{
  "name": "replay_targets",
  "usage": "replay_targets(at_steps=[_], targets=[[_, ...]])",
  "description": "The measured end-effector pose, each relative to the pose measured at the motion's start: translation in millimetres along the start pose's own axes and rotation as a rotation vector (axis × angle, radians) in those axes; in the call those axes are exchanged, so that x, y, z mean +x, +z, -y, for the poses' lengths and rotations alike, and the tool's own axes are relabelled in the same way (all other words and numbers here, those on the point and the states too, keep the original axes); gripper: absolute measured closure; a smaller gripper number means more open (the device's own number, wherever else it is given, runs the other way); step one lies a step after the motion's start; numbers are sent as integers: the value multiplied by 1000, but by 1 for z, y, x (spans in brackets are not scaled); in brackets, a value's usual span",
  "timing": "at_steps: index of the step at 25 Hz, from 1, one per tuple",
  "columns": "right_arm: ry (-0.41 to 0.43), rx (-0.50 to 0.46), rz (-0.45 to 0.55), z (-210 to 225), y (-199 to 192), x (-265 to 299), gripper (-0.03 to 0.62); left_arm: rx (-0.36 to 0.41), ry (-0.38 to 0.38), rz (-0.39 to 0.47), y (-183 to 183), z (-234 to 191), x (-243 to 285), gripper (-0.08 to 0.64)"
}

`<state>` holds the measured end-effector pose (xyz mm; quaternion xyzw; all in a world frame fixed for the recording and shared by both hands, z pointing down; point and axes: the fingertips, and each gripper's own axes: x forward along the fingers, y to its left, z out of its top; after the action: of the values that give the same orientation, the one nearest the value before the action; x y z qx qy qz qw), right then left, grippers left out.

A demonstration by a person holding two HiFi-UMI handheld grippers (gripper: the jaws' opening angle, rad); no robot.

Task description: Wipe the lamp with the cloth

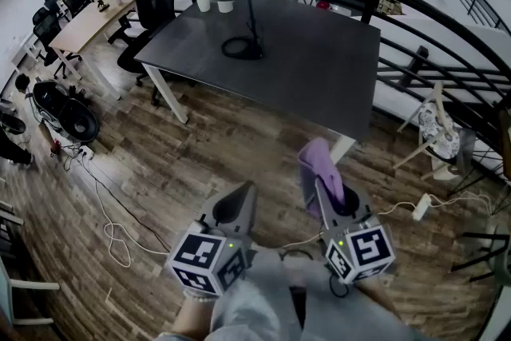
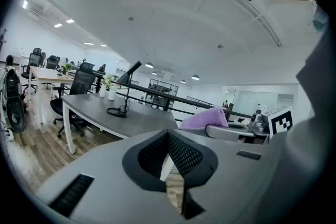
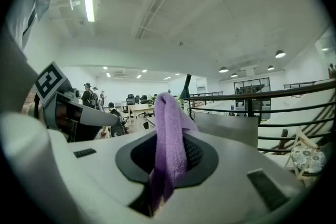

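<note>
In the head view the lamp [image 1: 243, 4] stands well back on the bench [image 1: 319, 76], with open floor [image 1: 200, 148] between its near edge and the left gripper [image 1: 244, 189] and right gripper [image 1: 322, 192]; the left gripper view shows fingers [image 2: 184, 155] pressed together, the right gripper view fingers [image 3: 198, 153] pinching the purple cloth [image 3: 169, 128].

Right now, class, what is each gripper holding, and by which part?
The right gripper is shut on the purple cloth, pinching its bunched middle. The left gripper, jaws together, holds nothing.
</note>
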<state>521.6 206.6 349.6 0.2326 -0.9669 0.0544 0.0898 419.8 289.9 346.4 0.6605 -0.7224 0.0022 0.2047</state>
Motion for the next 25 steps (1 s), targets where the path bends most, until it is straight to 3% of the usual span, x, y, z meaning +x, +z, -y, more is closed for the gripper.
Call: replay_targets(at_steps=[16, 25], targets=[[12, 6, -23, 0, -3, 5, 537, -17, 31, 8, 0, -7, -4, 546], [26, 15, -39, -7, -5, 30, 537, -35, 68, 3, 4, -39, -3, 546]])
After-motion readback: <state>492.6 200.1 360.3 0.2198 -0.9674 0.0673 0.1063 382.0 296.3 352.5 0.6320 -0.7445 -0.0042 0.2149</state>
